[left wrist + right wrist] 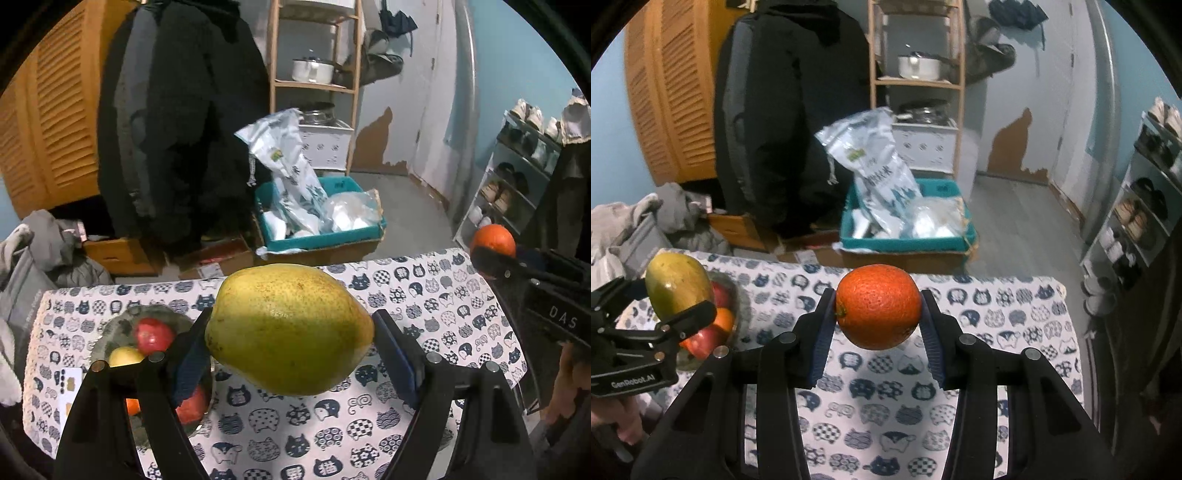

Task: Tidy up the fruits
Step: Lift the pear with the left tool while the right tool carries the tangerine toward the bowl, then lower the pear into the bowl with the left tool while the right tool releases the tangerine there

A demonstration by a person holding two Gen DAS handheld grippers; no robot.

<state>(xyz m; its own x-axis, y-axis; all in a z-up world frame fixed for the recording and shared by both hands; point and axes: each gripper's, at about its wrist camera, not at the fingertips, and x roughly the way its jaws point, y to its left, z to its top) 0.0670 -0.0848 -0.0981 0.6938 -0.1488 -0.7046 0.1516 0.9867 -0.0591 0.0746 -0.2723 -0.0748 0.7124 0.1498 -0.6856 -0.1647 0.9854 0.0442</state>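
My left gripper [290, 341] is shut on a yellow-green mango [288, 328], held in the air above the cat-print tablecloth [332, 424]. My right gripper [878, 317] is shut on an orange [878, 311], also lifted off the cloth. In the left wrist view the orange [493, 240] and right gripper show at the far right. In the right wrist view the mango [679, 286] and left gripper [674, 299] show at the left, over the bowl. A metal bowl [122, 325] at the table's left holds a red apple [153, 334], a yellow fruit [125, 356], another red apple and an orange piece, partly hidden by my fingers.
Behind the table stand a teal box [321, 240] with plastic bags, a dark hanging coat [177, 129], a wooden shelf with a white pot [312, 70], and a shoe rack [517, 177] at the right. Piled clothes [48, 243] lie to the left. A person's hand [617, 421] holds the left gripper.
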